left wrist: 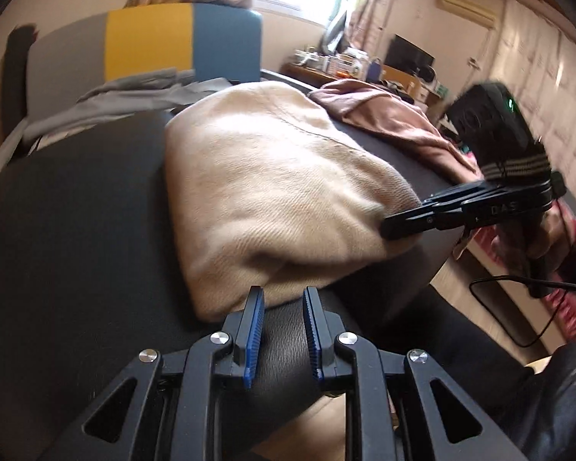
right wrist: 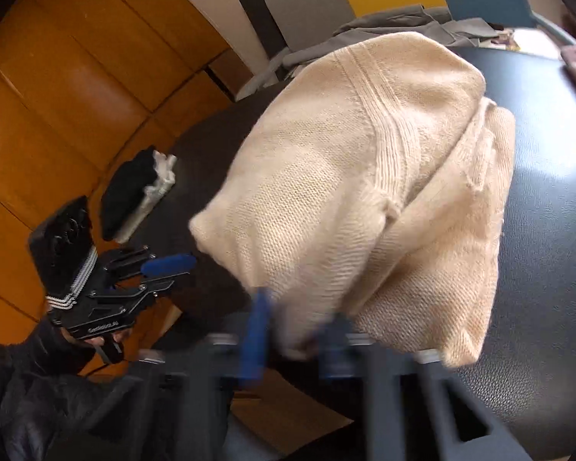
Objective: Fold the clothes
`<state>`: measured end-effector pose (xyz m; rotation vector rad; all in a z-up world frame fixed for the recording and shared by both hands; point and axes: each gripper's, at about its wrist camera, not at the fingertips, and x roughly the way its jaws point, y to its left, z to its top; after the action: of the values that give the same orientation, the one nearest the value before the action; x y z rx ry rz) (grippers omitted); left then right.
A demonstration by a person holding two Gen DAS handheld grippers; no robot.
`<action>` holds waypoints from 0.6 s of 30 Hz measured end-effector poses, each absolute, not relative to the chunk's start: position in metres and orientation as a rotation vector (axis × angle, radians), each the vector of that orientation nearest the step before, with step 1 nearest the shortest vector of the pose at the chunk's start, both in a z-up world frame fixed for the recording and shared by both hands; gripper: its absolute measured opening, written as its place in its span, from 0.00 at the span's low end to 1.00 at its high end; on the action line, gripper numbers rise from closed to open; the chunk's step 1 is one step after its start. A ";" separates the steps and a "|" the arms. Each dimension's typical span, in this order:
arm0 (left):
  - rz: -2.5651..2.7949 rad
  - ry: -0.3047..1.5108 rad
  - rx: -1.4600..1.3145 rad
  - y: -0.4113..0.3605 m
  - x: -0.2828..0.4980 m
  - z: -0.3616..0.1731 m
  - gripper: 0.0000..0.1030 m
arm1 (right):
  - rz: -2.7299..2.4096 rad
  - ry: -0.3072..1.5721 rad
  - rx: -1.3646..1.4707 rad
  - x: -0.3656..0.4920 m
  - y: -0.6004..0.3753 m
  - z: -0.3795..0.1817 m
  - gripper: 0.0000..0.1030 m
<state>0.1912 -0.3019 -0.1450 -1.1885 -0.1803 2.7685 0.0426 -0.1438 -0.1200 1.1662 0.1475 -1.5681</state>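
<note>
Left fingers (left wrist: 282,332), slightly spread and empty, hover just short of the sweater's (left wrist: 272,192) near edge; right fingers (left wrist: 397,226) pinch its right corner.

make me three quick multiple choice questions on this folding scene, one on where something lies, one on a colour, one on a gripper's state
1. Where does the grey garment lie?
A. beyond the cream sweater, near the striped panel
B. on the floor
C. in the left gripper

2. What colour are the left gripper's pads?
A. red
B. blue
C. white

3. What is the right gripper doing?
A. hanging wide open over the table
B. holding a black sock
C. shut on the cream sweater's edge

Answers: 1 A, it is bunched behind the cream sweater by the grey, yellow and blue panel. 2 B, both ribbed pads show blue. 3 C, its closed tips pinch the knit's near corner.
</note>
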 end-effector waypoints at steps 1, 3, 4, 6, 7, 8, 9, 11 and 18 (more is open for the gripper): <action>2.780 -0.124 -1.180 -0.298 0.188 -0.144 0.20 | -1.577 0.178 1.167 0.045 -0.148 -0.117 0.09; 2.791 -0.018 -1.195 -0.293 0.185 -0.145 0.20 | -1.591 0.235 1.126 0.050 -0.154 -0.101 0.08; 2.794 0.033 -1.206 -0.291 0.184 -0.146 0.21 | -1.609 0.253 1.086 0.052 -0.153 -0.085 0.08; 2.766 0.112 -1.244 -0.287 0.182 -0.152 0.21 | -1.653 0.256 1.008 0.051 -0.145 -0.054 0.08; 2.747 0.164 -1.282 -0.284 0.181 -0.158 0.21 | -1.680 0.262 0.979 0.049 -0.138 -0.041 0.07; 2.733 0.217 -1.313 -0.280 0.180 -0.164 0.21 | -1.701 0.281 0.979 0.046 -0.132 -0.037 0.07; 2.719 0.253 -1.321 -0.276 0.182 -0.169 0.21 | -1.714 0.316 1.020 0.041 -0.128 -0.047 0.07; 2.678 0.264 -1.314 -0.274 0.187 -0.168 0.21 | -1.730 0.388 1.112 0.034 -0.122 -0.072 0.07; 2.553 -0.249 -1.143 -0.313 0.197 -0.124 0.21 | -1.733 0.338 1.257 0.033 -0.108 -0.135 0.07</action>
<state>0.1966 -0.3131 -0.1245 -1.1429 -0.2494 2.5526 0.0329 -0.1085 -0.1345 1.2572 0.3384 -1.7325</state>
